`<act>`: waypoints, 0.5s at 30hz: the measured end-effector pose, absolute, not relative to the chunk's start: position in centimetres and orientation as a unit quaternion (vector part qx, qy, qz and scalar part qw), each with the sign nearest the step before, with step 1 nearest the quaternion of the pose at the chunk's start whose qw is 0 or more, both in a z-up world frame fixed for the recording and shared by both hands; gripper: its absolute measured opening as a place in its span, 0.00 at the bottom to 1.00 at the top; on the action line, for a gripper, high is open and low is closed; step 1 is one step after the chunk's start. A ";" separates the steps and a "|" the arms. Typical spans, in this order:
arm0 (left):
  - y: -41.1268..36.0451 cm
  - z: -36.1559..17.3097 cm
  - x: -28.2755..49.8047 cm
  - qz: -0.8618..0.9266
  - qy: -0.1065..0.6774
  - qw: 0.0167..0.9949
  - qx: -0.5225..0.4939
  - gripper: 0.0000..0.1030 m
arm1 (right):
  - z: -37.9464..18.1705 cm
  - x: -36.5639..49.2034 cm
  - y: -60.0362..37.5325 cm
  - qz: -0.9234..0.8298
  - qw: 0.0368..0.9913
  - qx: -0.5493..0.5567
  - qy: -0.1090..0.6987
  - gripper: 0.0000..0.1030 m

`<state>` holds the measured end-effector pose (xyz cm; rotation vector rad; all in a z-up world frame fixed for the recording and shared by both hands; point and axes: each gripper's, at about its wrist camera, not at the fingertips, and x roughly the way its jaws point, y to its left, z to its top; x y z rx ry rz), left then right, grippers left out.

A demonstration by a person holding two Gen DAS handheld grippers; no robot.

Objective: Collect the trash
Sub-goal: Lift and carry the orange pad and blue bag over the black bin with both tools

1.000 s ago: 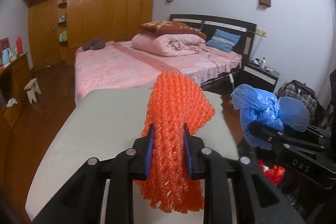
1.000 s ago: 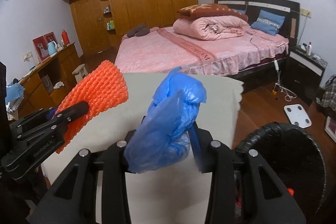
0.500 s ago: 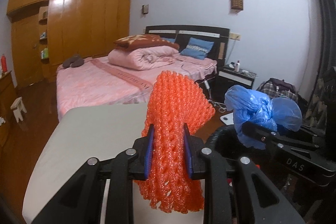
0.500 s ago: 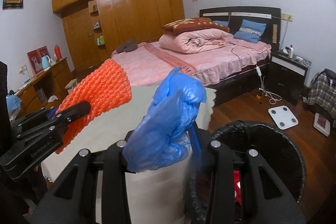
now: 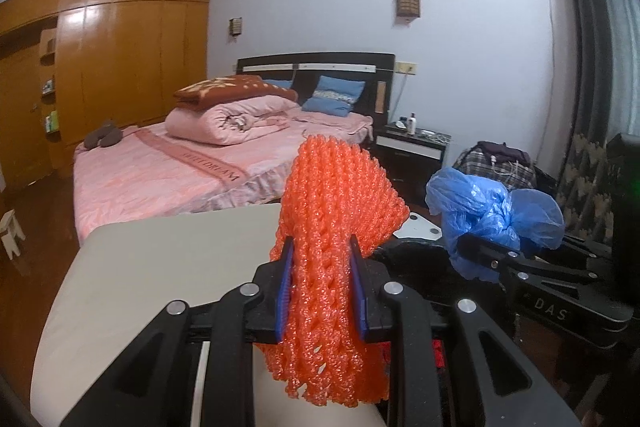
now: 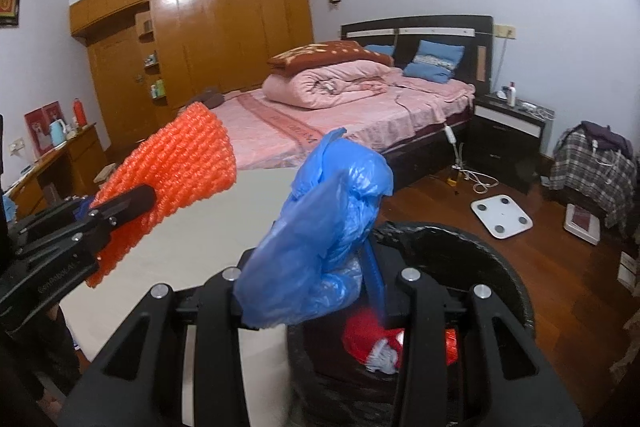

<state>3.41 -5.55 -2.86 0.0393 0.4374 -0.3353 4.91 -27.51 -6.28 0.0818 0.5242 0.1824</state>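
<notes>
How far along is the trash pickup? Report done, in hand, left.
Done: red trash already lies in the black bin. In hand: the left gripper is shut on the orange foam net; the right gripper is shut on the blue plastic bag, above the bin's near edge. Left: release both into the bin. No other trash shows on the table.

The orange foam net [image 5: 336, 211] looks like soft, knobbly plastic foam with an open mesh; the blue bag [image 6: 320, 227] is thin, crinkled plastic film with a slight sheen; the left gripper [image 5: 322, 287] is matt black plastic with bright metal screw heads and ribbed blue pads [image 5: 285, 291]; the bin [image 6: 504, 267] wears a wrinkled black plastic liner; the wardrobe [image 6: 224, 43] is glossy varnished wood; the tabletop [image 5: 160, 267] seems smooth and matt.
</notes>
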 end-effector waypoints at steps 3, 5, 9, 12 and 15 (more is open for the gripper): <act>-6.5 -3.0 3.6 -0.176 0.217 0.960 0.021 0.24 | -6.7 4.7 -28.5 0.077 0.962 0.042 0.260 0.36; -7.2 -3.1 3.7 -0.184 0.218 0.958 0.024 0.24 | -6.9 4.7 -29.1 0.068 0.962 0.042 0.260 0.36; -8.4 -3.5 3.9 -0.200 0.221 0.954 0.028 0.24 | -7.3 4.6 -30.3 0.054 0.963 0.044 0.262 0.36; -9.5 -3.9 4.3 -0.213 0.225 0.950 0.033 0.24 | -7.8 4.4 -31.2 0.042 0.962 0.045 0.266 0.36; -10.7 -4.4 4.9 -0.225 0.230 0.946 0.037 0.24 | -8.5 4.5 -32.2 0.030 0.961 0.046 0.272 0.36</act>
